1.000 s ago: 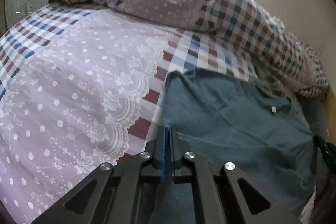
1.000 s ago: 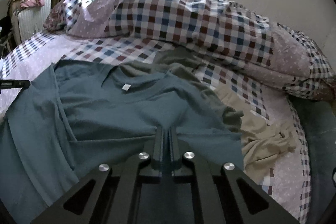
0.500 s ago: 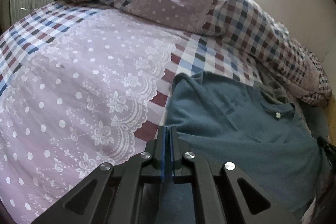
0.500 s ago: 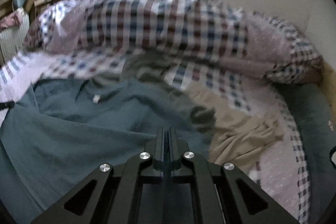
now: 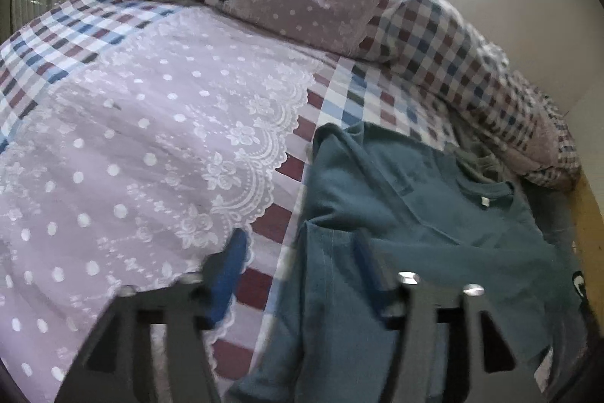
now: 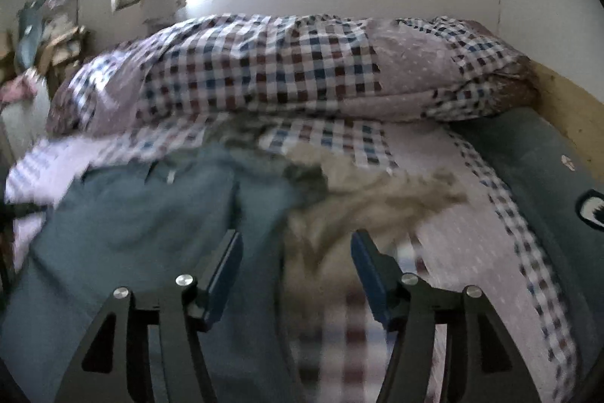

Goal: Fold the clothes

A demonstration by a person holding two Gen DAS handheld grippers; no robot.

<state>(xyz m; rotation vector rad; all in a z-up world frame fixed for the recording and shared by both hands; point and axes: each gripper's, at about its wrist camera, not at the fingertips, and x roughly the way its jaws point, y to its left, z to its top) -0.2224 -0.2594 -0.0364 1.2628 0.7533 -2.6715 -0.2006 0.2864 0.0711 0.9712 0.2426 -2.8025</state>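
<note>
The left hand-held gripper [image 5: 302,248] is letting go: its jaws are opening, and the pads press on nothing. The blue-green T-shirt [image 5: 426,233] lies spread on the bed [image 5: 113,146], right under and ahead of this gripper. One edge of the shirt sits in the gap between the fingers, but the fingers do not pinch it. The shirt's neck with its small white tag is farther ahead and to the right. To the left of the gripper is the pale purple sheet with white dots and lace.

The right hand-held gripper [image 6: 296,259] is opening too, and it grips nothing. The T-shirt [image 6: 143,225] lies under its left finger. A tan garment [image 6: 339,210], all crumpled, lies ahead between the fingers. A darker grey-green garment [image 6: 302,178] lies just past it, touching both. Far ahead, a checked quilt [image 6: 264,70] is heaped by the wall. The right view is blurry.
</note>
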